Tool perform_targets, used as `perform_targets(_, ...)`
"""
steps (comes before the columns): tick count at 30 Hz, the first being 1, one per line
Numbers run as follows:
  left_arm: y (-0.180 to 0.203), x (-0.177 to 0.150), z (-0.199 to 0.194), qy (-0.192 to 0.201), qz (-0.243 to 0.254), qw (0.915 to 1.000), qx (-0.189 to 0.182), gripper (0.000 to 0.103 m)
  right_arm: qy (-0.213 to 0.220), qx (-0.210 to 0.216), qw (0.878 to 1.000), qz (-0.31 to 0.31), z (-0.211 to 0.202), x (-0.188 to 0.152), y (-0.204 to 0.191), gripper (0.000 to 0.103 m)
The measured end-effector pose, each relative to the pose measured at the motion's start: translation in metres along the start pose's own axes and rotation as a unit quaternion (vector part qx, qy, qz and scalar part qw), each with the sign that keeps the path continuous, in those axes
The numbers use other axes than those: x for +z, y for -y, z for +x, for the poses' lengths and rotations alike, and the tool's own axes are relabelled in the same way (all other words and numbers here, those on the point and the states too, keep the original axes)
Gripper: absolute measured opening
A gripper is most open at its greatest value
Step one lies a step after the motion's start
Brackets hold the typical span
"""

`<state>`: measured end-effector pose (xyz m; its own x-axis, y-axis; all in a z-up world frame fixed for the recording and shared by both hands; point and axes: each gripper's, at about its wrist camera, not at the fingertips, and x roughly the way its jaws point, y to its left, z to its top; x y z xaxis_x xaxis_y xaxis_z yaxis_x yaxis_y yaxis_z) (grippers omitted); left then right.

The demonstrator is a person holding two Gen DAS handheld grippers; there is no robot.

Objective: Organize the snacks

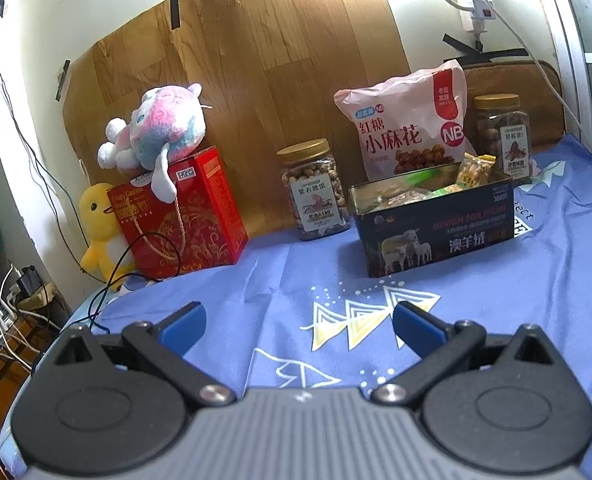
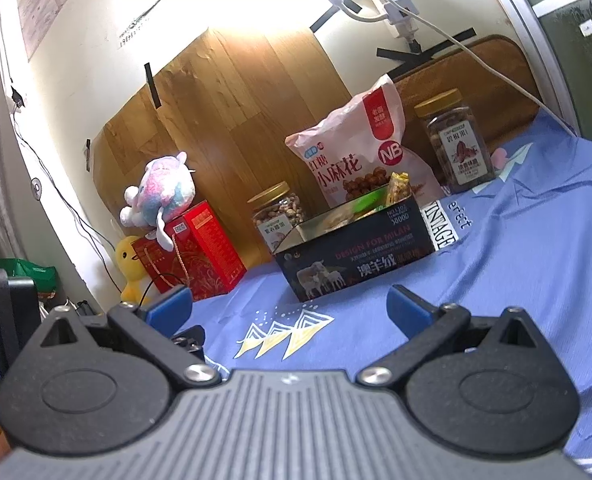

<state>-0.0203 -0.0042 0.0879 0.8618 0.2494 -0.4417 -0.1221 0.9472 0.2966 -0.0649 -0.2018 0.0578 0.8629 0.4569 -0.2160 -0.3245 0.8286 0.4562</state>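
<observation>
Snacks sit gathered toward the far edge of the blue cloth-covered table (image 1: pixel 279 280): a dark tin box (image 1: pixel 432 224) stands open near the middle of that edge with small packets (image 1: pixel 474 172) poking up from its right end, a pink bag (image 1: pixel 408 128) leans upright just behind it, one nut jar (image 1: pixel 316 190) stands to the box's left and a second jar (image 1: pixel 504 136) toward the far right corner. A red gift box (image 1: pixel 183 216) with a plush toy (image 1: pixel 163 128) on top, and a yellow duck (image 1: pixel 99 228) beside it, occupy the far left corner. Both tools hang back over the near edge — the left gripper (image 1: pixel 298 320) and the right gripper (image 2: pixel 289 306) each have their blue fingers spread wide apart with nothing between them. The likely trouble from here is the bag: it is propped rather than standing, so a nudge to the box or a clumsy reach past it could tip it over. The jars look smooth and wide for these fingers — a shallow pinch might slip. The loose cloth could also drag and bunch if a gripper scrapes it.
</observation>
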Motion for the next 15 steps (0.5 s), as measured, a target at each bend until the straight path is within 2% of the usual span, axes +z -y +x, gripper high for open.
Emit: perform_targets(15, -0.0024, 0.0017, -0.0055, 0.008, -0.011, 0.9999, -0.002, 0.103, 0.009, 0.004, 1.0, -0.03, -0.0032, -0.0005, -0.0074, 0.103)
